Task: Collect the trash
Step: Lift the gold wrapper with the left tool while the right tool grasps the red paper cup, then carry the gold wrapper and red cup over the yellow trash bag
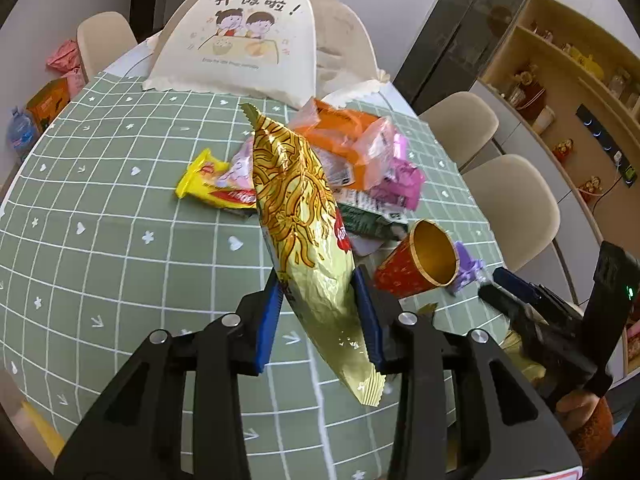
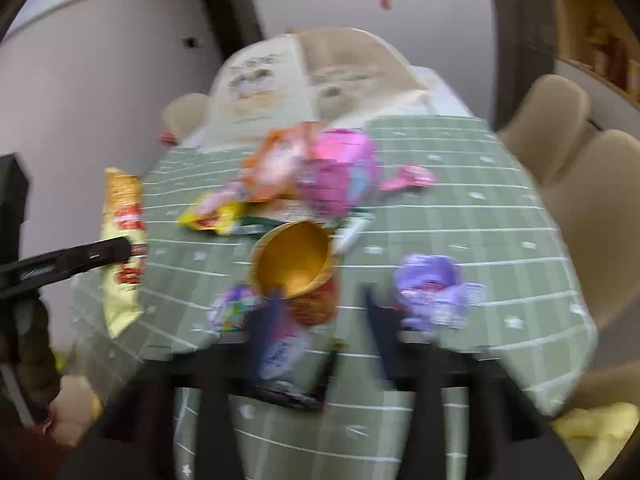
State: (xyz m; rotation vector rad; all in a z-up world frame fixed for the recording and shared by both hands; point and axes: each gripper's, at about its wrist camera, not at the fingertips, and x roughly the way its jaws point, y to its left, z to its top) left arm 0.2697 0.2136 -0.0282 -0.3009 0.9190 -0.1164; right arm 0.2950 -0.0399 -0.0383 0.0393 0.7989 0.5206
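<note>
My left gripper (image 1: 320, 296) is shut on a gold snack bag (image 1: 304, 216) printed with fries and holds it above the table; the bag also shows in the right wrist view (image 2: 122, 248). A pile of wrappers (image 1: 352, 160) lies behind it: yellow, orange, pink and green ones. A red paper cup (image 1: 420, 264) with a gold inside lies on its side; in the right wrist view the cup (image 2: 296, 264) is just ahead of my right gripper (image 2: 320, 312). That view is blurred. The right jaws stand apart, with a small white-blue wrapper (image 2: 280, 354) near the left finger. A purple wrapper (image 2: 432, 288) lies to the right.
The table has a green checked cloth (image 1: 120, 208). A white mesh food cover (image 1: 240, 44) stands at the far end. Beige chairs (image 1: 516, 200) line the right side. Shelves (image 1: 560, 80) stand further right. The right gripper's body (image 1: 560, 320) shows at the right.
</note>
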